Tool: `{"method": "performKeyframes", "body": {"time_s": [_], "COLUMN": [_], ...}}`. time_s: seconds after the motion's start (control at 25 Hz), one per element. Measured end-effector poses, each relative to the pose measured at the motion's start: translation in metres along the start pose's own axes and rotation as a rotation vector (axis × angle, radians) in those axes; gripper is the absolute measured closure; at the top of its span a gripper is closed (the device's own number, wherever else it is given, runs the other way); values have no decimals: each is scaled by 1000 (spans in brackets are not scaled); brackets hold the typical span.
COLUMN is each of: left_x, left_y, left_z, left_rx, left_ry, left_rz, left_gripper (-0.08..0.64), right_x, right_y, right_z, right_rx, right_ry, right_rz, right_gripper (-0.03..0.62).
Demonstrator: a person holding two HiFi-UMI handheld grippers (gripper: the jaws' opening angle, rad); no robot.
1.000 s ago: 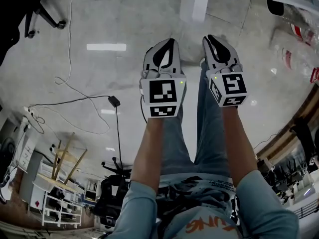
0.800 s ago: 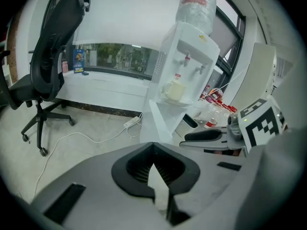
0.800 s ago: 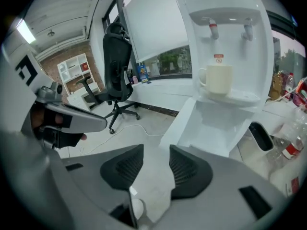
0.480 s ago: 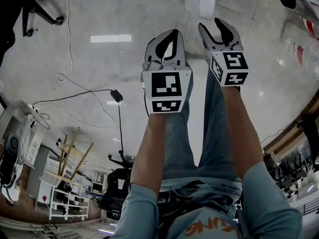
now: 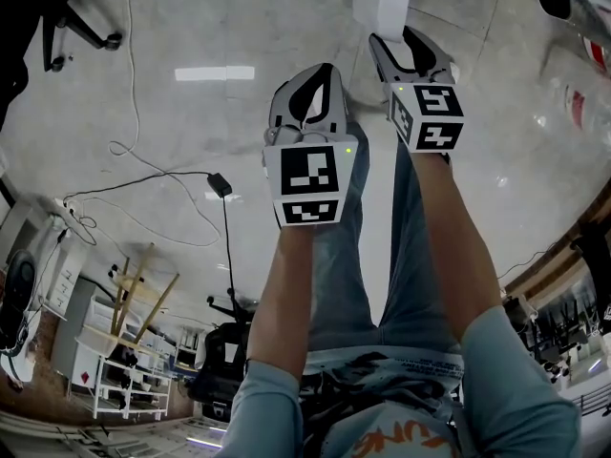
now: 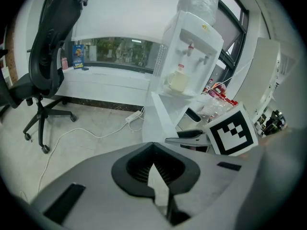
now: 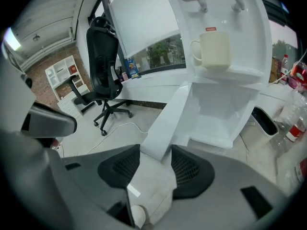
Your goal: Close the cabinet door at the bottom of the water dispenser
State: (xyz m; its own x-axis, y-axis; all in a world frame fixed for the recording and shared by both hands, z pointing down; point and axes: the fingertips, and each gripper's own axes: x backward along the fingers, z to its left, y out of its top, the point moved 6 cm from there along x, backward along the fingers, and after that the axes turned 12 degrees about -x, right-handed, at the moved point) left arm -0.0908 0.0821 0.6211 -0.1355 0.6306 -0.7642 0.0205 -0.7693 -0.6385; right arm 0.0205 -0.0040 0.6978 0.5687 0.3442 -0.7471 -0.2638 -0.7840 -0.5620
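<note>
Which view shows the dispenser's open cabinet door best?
The right gripper view: the cabinet door stands large and central, swung out from the open compartment. The left gripper view shows it smaller, from the side; the head view catches only a white strip at the top, likely its edge.

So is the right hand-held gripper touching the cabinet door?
Cannot tell: right gripper view shows the right hand-held gripper just opened, cabinet door between its jaws; contact unclear.

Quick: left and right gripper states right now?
Left gripper: shut, empty.
Right gripper: open, jaws just opened; flat white cabinet door edge between them, not gripped.
</note>
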Motion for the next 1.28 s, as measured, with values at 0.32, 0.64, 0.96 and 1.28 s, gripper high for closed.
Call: {"method": "performKeyframes", "body": {"time_s": [0.32,0.64,0.96,1.28], "left_x": [-2,-15,-34,-51], "left_y": [-3,7,26,41], "left_z": [-15,-40,-66,-86], "left_rx": [8,-24,-59,-83], "left_ry": [-8,-24,-59,-89], "left_rz": [26,49,51,55], "left_gripper": [552,552,552,552], "right_x": [6,22,35,43], "right_y": [-1,-5,-3,3], "right_z": [-7,-36,-67,-95], "right_rx": [-3,4,20,21], "right_ry": [-9,-23,-32,-48], "right_rz": [2,6,-1,1], "right_gripper": [388,400,407,407]}}
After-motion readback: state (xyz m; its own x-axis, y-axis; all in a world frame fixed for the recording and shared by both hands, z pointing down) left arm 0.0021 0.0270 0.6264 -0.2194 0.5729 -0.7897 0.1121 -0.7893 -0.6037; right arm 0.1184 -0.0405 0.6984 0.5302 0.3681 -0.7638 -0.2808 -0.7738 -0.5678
